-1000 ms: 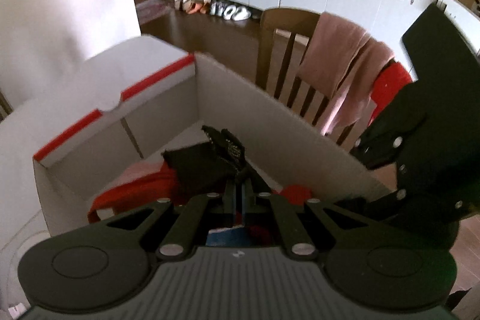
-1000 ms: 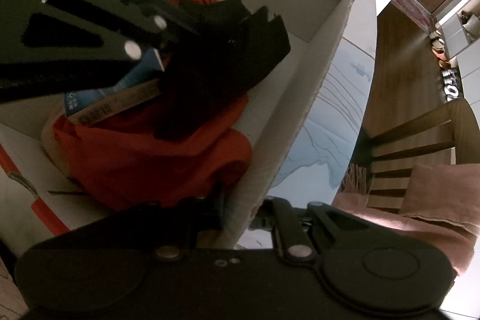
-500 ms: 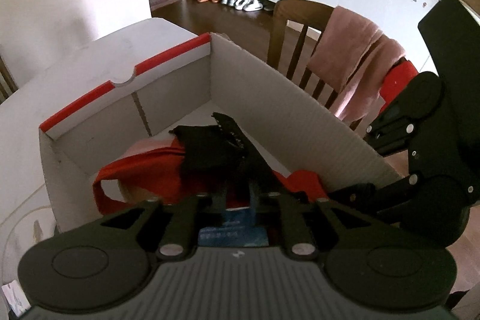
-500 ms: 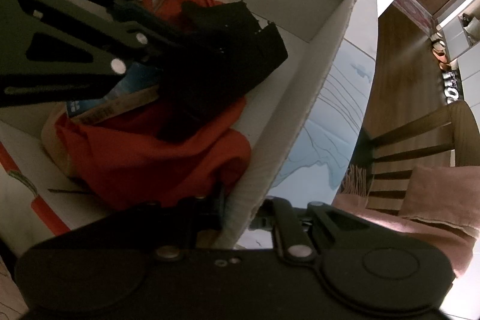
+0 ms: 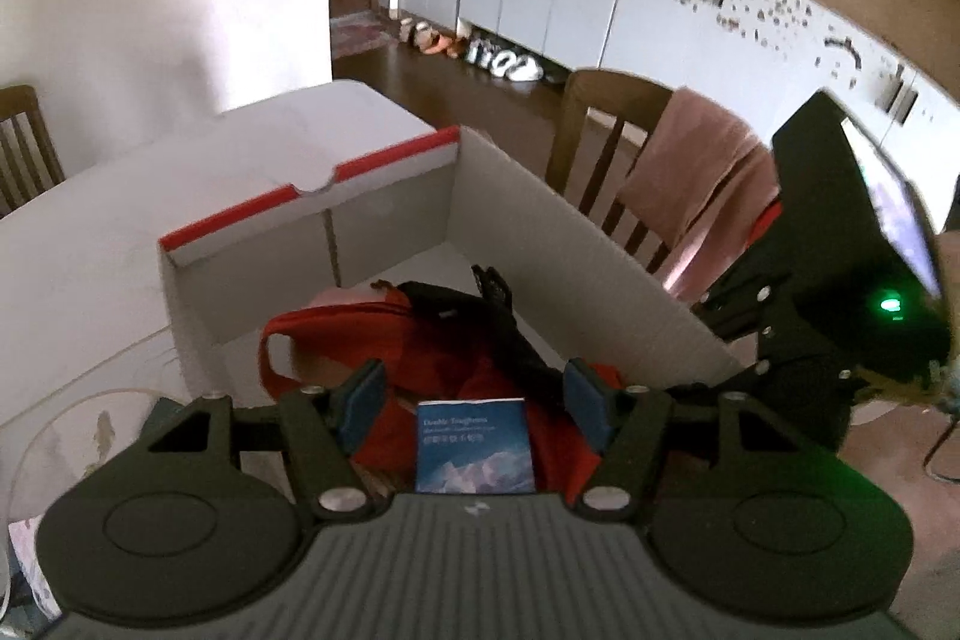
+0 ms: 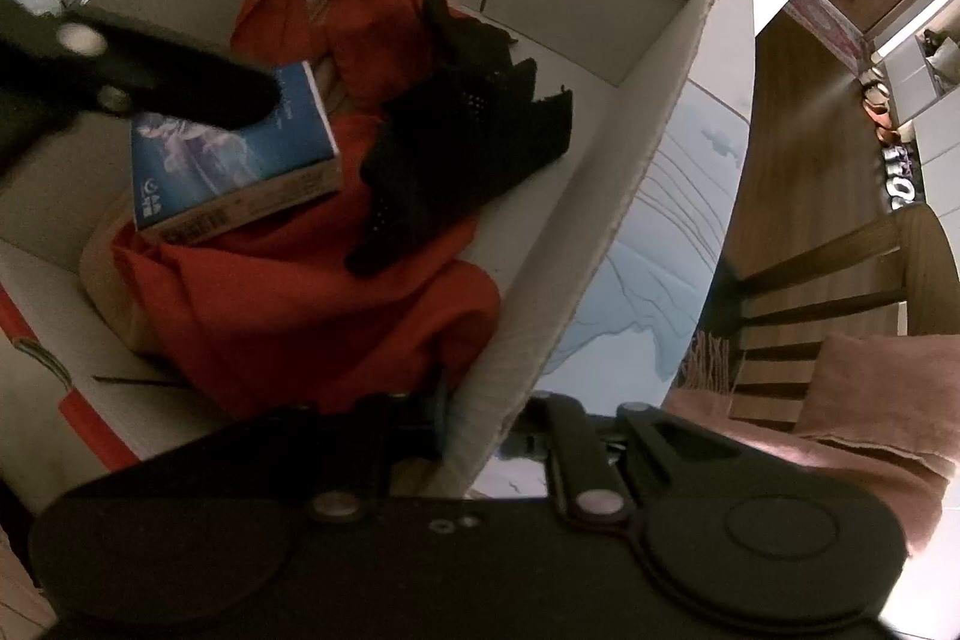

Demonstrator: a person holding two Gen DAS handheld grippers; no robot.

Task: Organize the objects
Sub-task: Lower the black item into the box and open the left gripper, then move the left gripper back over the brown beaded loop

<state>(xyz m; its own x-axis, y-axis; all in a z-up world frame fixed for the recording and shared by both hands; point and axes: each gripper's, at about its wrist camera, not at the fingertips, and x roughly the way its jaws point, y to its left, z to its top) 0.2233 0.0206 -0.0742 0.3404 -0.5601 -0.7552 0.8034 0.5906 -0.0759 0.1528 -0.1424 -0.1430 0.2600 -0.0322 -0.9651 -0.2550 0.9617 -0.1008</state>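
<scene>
A white cardboard box with red trim (image 5: 540,232) (image 6: 606,244) stands on the table. Inside it lie a red cloth bag (image 5: 336,334) (image 6: 300,304), a black mesh cloth (image 5: 474,316) (image 6: 462,148) and a small blue box (image 5: 474,445) (image 6: 234,154). My left gripper (image 5: 477,394) is open and empty above the box's near end, over the blue box. My right gripper (image 6: 480,406) is shut on the box's right wall, one finger inside and one outside.
A wooden chair (image 5: 606,142) with a pink towel (image 5: 702,178) stands past the box's right side. The white table (image 5: 90,250) runs left and behind the box. White cabinets and shoes line the far wall.
My left gripper opened and let go of the black mesh cloth, which now lies on the red bag. The left gripper pulled back and up. The right gripper has not moved.
</scene>
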